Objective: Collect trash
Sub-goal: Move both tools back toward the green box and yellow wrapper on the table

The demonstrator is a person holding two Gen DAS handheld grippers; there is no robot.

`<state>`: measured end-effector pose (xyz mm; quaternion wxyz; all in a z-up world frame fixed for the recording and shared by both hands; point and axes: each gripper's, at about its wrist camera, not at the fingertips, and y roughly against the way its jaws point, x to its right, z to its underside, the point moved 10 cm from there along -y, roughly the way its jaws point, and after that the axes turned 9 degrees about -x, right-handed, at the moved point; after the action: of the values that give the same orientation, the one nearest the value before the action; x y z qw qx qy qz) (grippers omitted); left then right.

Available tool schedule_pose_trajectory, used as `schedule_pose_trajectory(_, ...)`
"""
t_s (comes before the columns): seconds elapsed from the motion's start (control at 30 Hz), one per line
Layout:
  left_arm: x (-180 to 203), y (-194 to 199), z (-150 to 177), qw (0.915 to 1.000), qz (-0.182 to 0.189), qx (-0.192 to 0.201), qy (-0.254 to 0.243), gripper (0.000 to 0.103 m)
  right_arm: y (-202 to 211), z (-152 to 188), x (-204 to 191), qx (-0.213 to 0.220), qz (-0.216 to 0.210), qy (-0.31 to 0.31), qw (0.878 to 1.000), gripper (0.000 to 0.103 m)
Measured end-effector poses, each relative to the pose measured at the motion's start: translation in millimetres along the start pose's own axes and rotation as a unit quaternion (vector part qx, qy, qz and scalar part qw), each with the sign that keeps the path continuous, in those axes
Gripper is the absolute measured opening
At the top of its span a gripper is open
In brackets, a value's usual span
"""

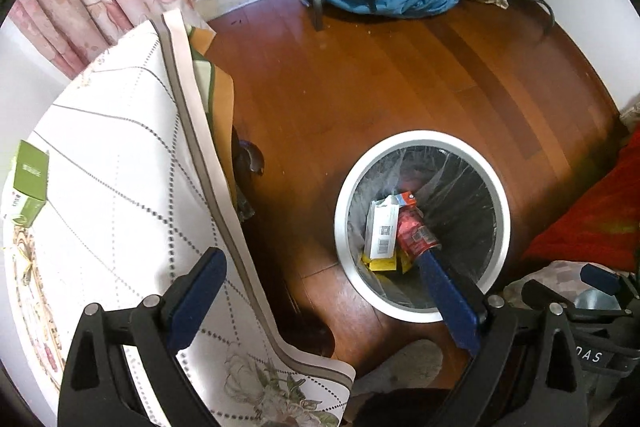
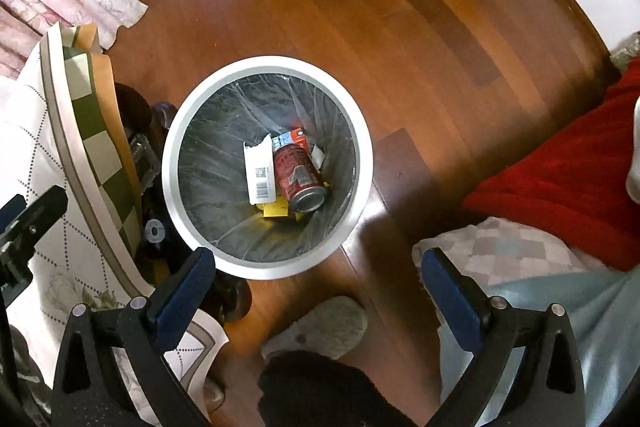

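Up close, the left gripper (image 1: 324, 295): blue fingers wide apart, holding nothing.

Far left, on the white tablecloth (image 1: 120, 187), a green box (image 1: 28, 183) lying flat, well away from the fingers. Probably the next bit of trash to grab. Best to swing left, come down over the box, and pinch across its narrow sides. Squeeze softly, just enough to lift without squashing.

In the middle, on the wood floor, the round trash bin (image 1: 424, 137), with a white box (image 1: 382, 231), a red can (image 1: 416, 233) and yellow wrappers (image 1: 380, 263) down inside. Carry the box right over the hole before letting go.

Over the bin, the right gripper (image 2: 318, 291): also wide apart and empty. Better kept off to the side.
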<state>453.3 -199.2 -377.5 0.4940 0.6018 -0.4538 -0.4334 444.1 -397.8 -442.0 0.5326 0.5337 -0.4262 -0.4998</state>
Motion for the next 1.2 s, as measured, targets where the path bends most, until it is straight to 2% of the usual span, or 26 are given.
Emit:
schedule_pose_trajectory(0.27,0,41,3,0.9994,-0.001,0.033,-0.009,0.099,42,16,-4,0.032,0.002,-0.002,0.999,0.103)
schedule_pose_trajectory(0.57,-4,102,14,0.9966,0.004,0.082,-0.009,0.099,116,41,-9,0.087,-0.003,0.002,0.996,0.103)
schedule_pose_trajectory(0.8,-32,154,20,0.9925,0.001,0.12,0.022,0.099,177,62,-33,0.128,-0.028,0.014,0.991,0.103)
schedule_pose_trajectory(0.93,-88,173,18,0.9874,-0.019,0.138,0.074,0.099,205,64,-77,0.145,-0.056,0.044,0.987,0.103)
schedule_pose_trajectory(1.03,-157,178,26,0.9799,-0.054,0.148,0.123,0.099,210,62,-127,0.145,-0.068,0.077,0.984,0.103)
schedule_pose_trajectory(1.13,-243,169,50,0.9679,-0.105,0.139,0.181,0.099,200,59,-195,0.131,-0.083,0.117,0.981,0.103)
schedule_pose_trajectory(1.2,-311,153,76,0.9566,-0.133,0.127,0.226,0.099,190,58,-251,0.121,-0.092,0.148,0.977,0.103)
